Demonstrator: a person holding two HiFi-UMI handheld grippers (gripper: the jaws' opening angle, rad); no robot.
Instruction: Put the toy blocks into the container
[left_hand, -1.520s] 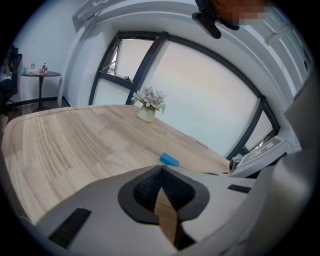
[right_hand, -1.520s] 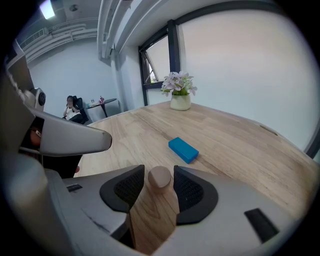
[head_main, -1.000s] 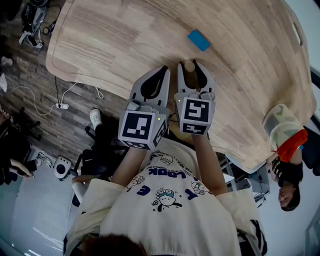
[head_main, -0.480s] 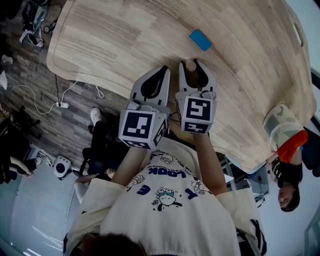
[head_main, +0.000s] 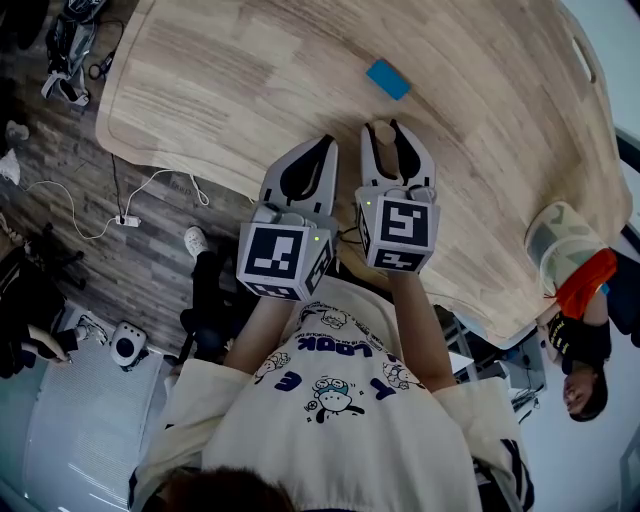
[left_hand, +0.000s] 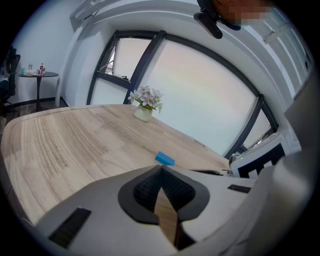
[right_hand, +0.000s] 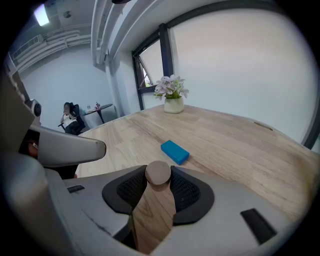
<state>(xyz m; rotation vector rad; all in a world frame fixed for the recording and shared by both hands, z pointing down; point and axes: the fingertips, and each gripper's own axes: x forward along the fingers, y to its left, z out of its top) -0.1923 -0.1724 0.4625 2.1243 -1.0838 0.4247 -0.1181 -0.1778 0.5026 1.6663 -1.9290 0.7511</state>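
The wooden block (right_hand: 158, 176) is a short, pale cylinder with a flat round end. The fingers of the right gripper (right_hand: 158, 168) are closed on it, one dark ribbed pad against each side, holding it just above the surface (head_main: 250, 80). In the head view it shows as a small tan disc at that gripper's tip. The blue block (head_main: 388, 79) is a flat rectangular brick in plain bright blue. It lies alone on the bare wood at 12 o'clock from the right gripper, near it but apart.

The left gripper (head_main: 328, 140) hangs just beside the right one, at its 9 o'clock. Its fingers are closed tip to tip on nothing, and only wood grain shows behind them.

Against a second ago, both grippers sit in the same spot, and the cylinder is gripped just as it was. The blue block and the whole surface have slid slightly toward 9 o'clock in the head view. That looks like a shift of the camera, not of the block.

By count there are two blocks, one wooden and one blue, plus two grippers and one vase of flowers (right_hand: 173, 104) at the far rim. A pale object (head_main: 560, 250) sits at the surface's 3 o'clock edge; it may be the container, but I cannot tell.
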